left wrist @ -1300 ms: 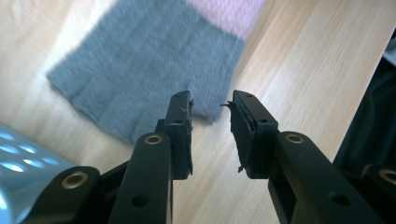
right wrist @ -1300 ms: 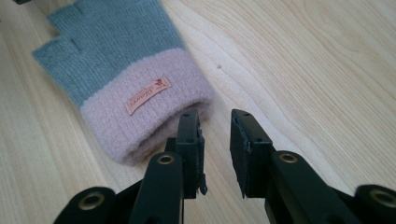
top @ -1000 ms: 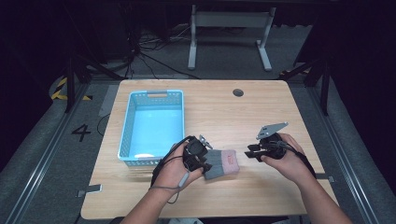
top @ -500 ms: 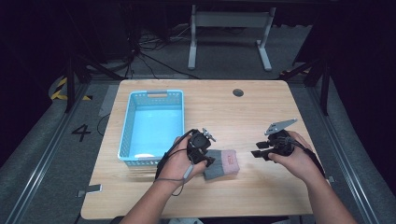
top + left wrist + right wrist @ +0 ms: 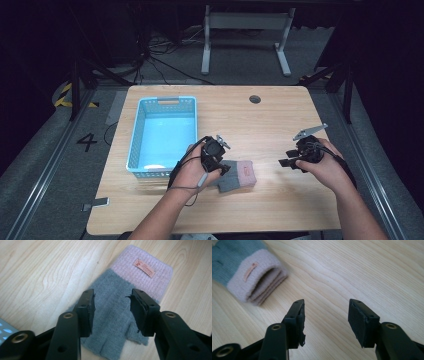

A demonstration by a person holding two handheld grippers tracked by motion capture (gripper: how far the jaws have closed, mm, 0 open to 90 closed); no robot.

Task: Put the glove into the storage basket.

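Observation:
A grey knit glove with a pink cuff lies flat on the wooden table, near the front middle. My left gripper hovers over its grey part. Its jaws have just been opening and stand open, with the glove under them, not pinched. In the left gripper view, my left gripper frames the grey knit below the cuff's small label. My right gripper is to the right of the glove, apart from it. Its jaws have just been opening. In the right gripper view, my right gripper holds nothing, and the folded cuff lies ahead to its left.
A light blue plastic basket stands on the left half of the table, just left of my left hand; its corner shows beside the left jaw. A round cable hole sits near the far edge. Dark floor, cables and a metal stand lie beyond.
My right gripper has let go of the pink cuff and drawn away to the right, its jaws wider. My left gripper's jaws have widened over the glove, which now lies flat.

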